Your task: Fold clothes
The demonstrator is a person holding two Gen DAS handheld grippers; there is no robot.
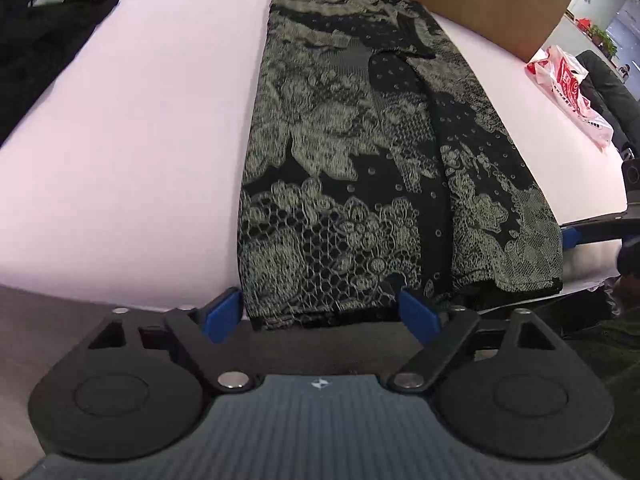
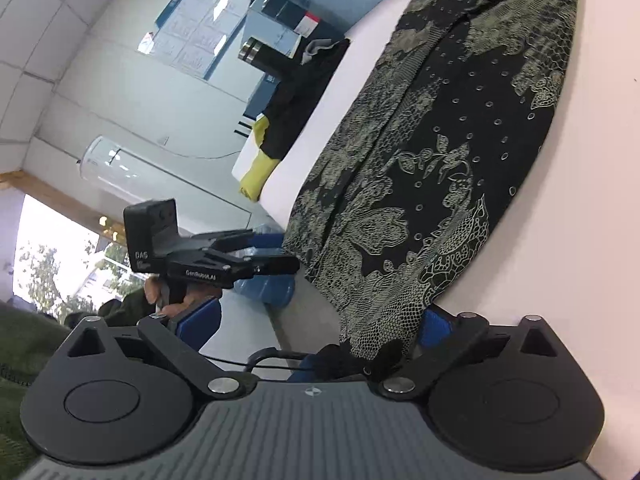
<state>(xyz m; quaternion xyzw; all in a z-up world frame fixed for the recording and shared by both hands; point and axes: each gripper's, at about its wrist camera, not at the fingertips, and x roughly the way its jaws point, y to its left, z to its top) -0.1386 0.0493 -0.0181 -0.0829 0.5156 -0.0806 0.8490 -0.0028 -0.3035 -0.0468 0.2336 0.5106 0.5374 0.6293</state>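
1. Garment (image 1: 352, 168): a black piece with a pale lace-and-flower print lies folded lengthwise into a long strip on the pale pink table (image 1: 132, 152), running from the near edge to the far edge, a little right of the middle in the left wrist view.
2. Its near hem hangs just over the near table edge, and both grippers are at that end.
3. Left gripper (image 1: 322, 312) sits at the near left corner of the strip; its blue-padded fingers (image 1: 222, 312) stand wide apart with the hem between them, and the pads do not visibly press on the cloth.
4. Right gripper (image 2: 320, 326) is at the near right corner; one blue pad (image 2: 436, 326) is against the fabric edge and the other is well clear of it, so the jaws are spread and grip nothing.
5. In the right wrist view the left gripper (image 2: 276, 252) shows from the side, held by a hand (image 2: 176, 292), its tips just beside the garment's edge (image 2: 432, 184).
6. Dark clothing (image 1: 44, 48) is piled at the far left of the table.
7. Cardboard box (image 1: 480, 4) stands at the far right, with a red-and-white plastic bag (image 1: 568, 92) near it on the right edge.
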